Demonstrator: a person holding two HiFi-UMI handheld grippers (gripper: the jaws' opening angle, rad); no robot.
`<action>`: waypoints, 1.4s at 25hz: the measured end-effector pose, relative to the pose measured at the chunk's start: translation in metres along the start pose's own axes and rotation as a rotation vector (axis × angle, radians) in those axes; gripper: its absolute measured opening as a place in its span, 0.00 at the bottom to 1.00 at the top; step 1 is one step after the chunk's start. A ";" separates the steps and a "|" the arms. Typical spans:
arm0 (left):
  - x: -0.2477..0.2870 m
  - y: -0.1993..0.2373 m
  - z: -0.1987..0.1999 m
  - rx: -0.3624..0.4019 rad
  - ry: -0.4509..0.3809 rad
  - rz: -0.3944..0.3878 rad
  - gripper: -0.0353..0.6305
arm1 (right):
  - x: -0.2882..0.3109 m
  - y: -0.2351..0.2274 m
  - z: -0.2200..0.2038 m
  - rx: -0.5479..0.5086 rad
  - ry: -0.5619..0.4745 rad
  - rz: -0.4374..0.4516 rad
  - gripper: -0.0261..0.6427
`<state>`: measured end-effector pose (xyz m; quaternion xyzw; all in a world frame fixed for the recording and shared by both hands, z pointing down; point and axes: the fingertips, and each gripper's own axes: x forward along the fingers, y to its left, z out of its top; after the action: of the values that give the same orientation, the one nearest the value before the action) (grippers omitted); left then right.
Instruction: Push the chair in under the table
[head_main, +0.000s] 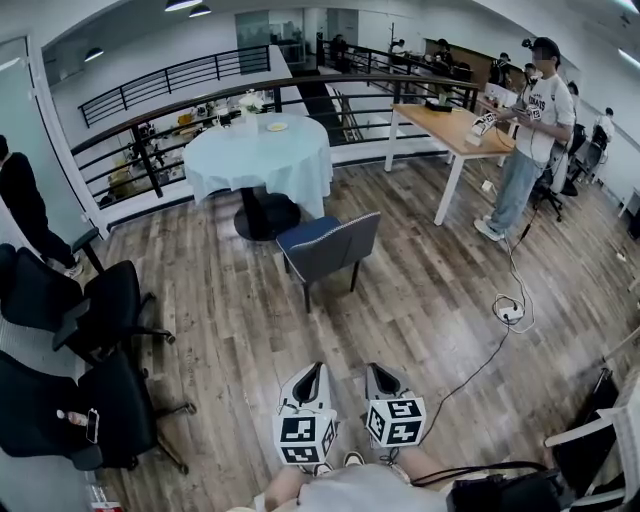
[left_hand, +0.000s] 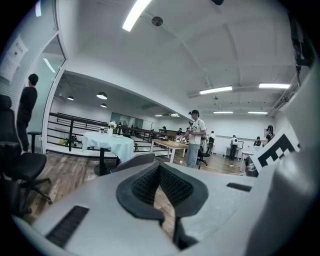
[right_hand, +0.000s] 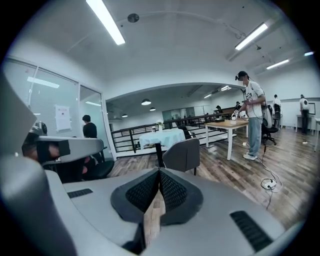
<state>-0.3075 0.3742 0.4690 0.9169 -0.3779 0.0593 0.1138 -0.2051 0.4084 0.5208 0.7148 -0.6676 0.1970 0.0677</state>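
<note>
A grey chair (head_main: 332, 245) with a blue seat stands pulled out from a round table (head_main: 262, 156) covered by a pale cloth; its back faces me. The chair (right_hand: 183, 154) also shows ahead in the right gripper view and, partly hidden behind the jaws, in the left gripper view as a grey chair back (left_hand: 136, 161). My left gripper (head_main: 312, 379) and right gripper (head_main: 380, 378) are held side by side near me, well short of the chair. Both are shut with nothing between the jaws.
Black office chairs (head_main: 80, 300) stand at the left. A wooden desk (head_main: 455, 128) with a person (head_main: 528, 130) beside it is at the far right. A cable and power strip (head_main: 508, 310) lie on the wood floor. A black railing (head_main: 150, 135) runs behind the table.
</note>
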 end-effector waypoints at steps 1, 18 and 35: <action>-0.001 0.002 0.000 0.000 0.000 -0.003 0.06 | 0.000 0.001 0.000 0.000 0.003 -0.007 0.06; 0.050 0.038 -0.007 -0.017 0.037 0.027 0.06 | 0.055 -0.025 -0.003 0.004 0.067 -0.034 0.06; 0.195 0.035 0.026 -0.040 0.031 0.133 0.06 | 0.167 -0.116 0.071 -0.059 0.087 0.075 0.06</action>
<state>-0.1937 0.2113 0.4873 0.8862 -0.4374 0.0737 0.1337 -0.0721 0.2400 0.5373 0.6776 -0.6959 0.2106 0.1105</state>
